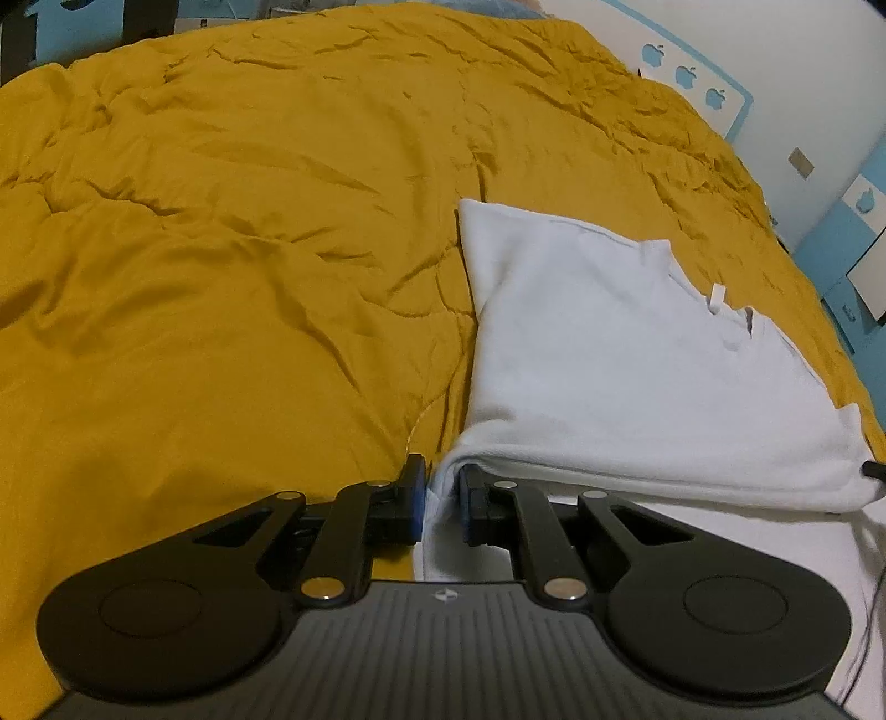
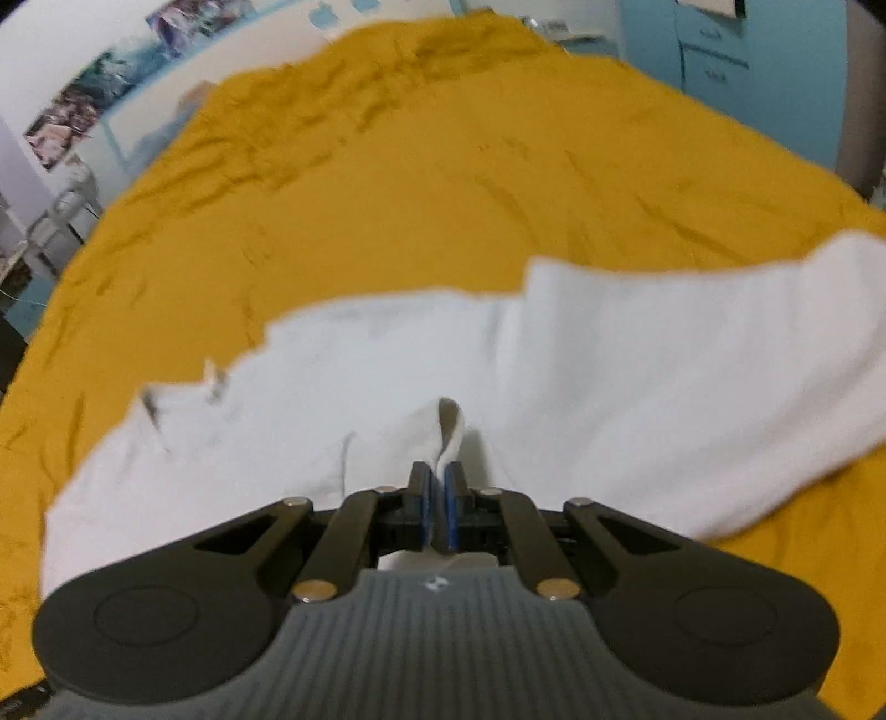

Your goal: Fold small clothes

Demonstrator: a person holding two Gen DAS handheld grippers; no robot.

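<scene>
**Two grippers pinch one white garment on a yellow bed**

Both grips are on the same white garment (image 1: 620, 354), which lies spread on the mustard-yellow bedspread (image 1: 221, 266). The left gripper (image 1: 443, 498) sits at the garment's near corner, by its folded lower edge; its blue pads are drawn in narrow with a bunch of the white cloth pressed between them. The rest of the garment stretches away from that corner, up and to the right in the left wrist view.

The right gripper (image 2: 437, 498) has its jaws nearly together, nipping a thin raised fold of the white garment (image 2: 498, 365); cloth spreads on both sides of it over the bedspread (image 2: 387, 194).

Only the left wrist view shows the collar opening with a small white tag, and blue apple shapes on the wall panel (image 1: 686, 75) beyond the bedspread. Only the right wrist view, which is blurred, shows pictures on the wall (image 2: 83, 105) and a blue cabinet (image 2: 736, 50).

No writing can be read.
</scene>
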